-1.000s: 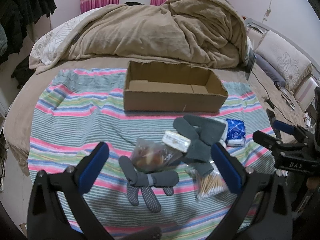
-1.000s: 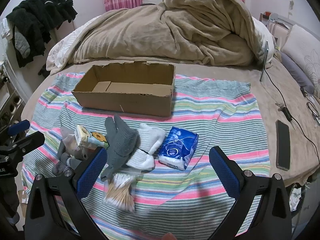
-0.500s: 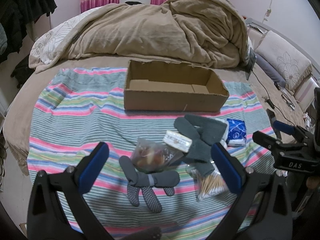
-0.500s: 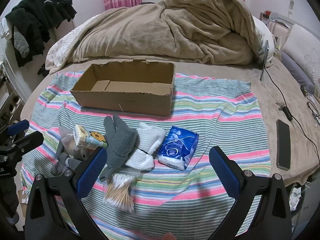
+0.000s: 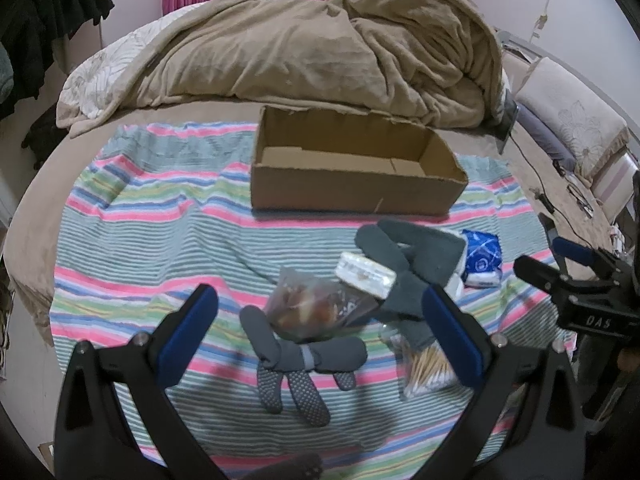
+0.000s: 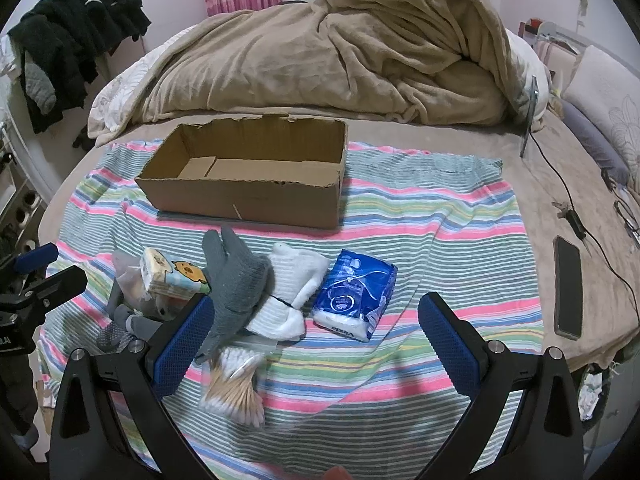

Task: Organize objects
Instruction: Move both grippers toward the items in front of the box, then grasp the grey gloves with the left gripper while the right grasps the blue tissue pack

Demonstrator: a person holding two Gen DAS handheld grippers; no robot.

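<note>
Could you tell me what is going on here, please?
A person holds two tongs over a striped cloth on a bed. Both the left tongs and right tongs are open and empty. The box is empty; gloves, socks, tissues and cotton swabs lie in front of it.

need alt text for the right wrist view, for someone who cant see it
An open right gripper hovers over a striped towel on a bed, above a blue tissue pack, white socks, a grey glove and bagged cotton swabs. Behind them sits an empty cardboard box.
</note>
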